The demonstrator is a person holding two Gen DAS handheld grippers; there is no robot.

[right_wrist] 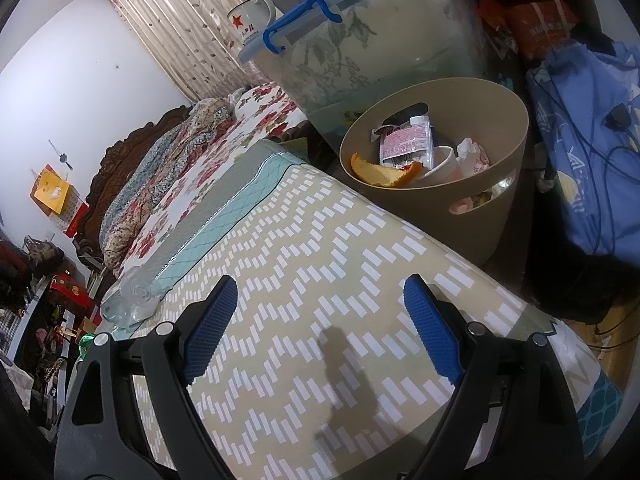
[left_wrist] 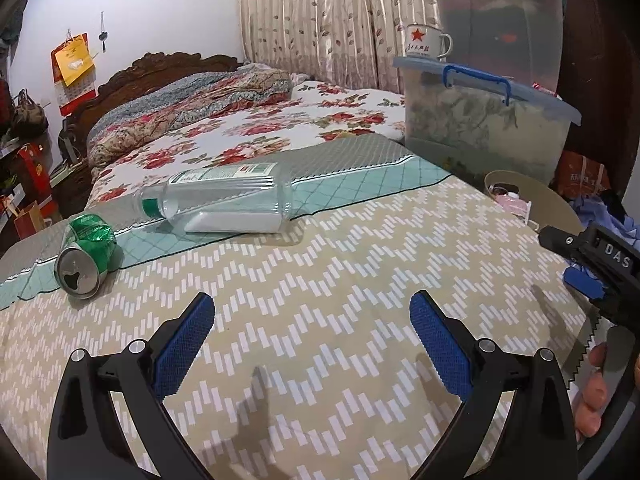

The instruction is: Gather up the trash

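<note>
We see the crushed green can (left_wrist: 85,258) lying on its side at the far left of the worktop (left_wrist: 320,280), its silver top with the open mouth turned toward the left camera. It rests where the teal quilted strip (left_wrist: 352,184) meets the beige zigzag cloth. Just to its right, apart from it, the clear plastic bottle (left_wrist: 228,200) also lies on its side, green cap toward the can, base pointing right, across the same teal strip. From the right wrist view we catch the bottle's base (right_wrist: 130,300) end-on at the left edge of the worktop, with only a sliver of green from the can below it.

Off the far right corner of the worktop stands our tan trash bin (right_wrist: 508,128), close against the worktop's edge. Inside it we make out an orange peel (right_wrist: 380,172), a pink printed packet (right_wrist: 408,144), a white cup and crumpled paper. In the left view only the bin's rim (left_wrist: 548,200) shows.

Our left claw (left_wrist: 312,332) hovers above the beige cloth with its blue pads spread wide and nothing between them, well short of the can and bottle. Our right claw (right_wrist: 320,312) is likewise spread wide and holds nothing, over the cloth, aimed toward the bin.

Behind the bin sit stacked translucent storage boxes (left_wrist: 480,128) with a blue latch, and a white enamel mug with a red star (left_wrist: 426,42) on the lower lid. A floral bed (left_wrist: 260,128) lies beyond the worktop.
</note>
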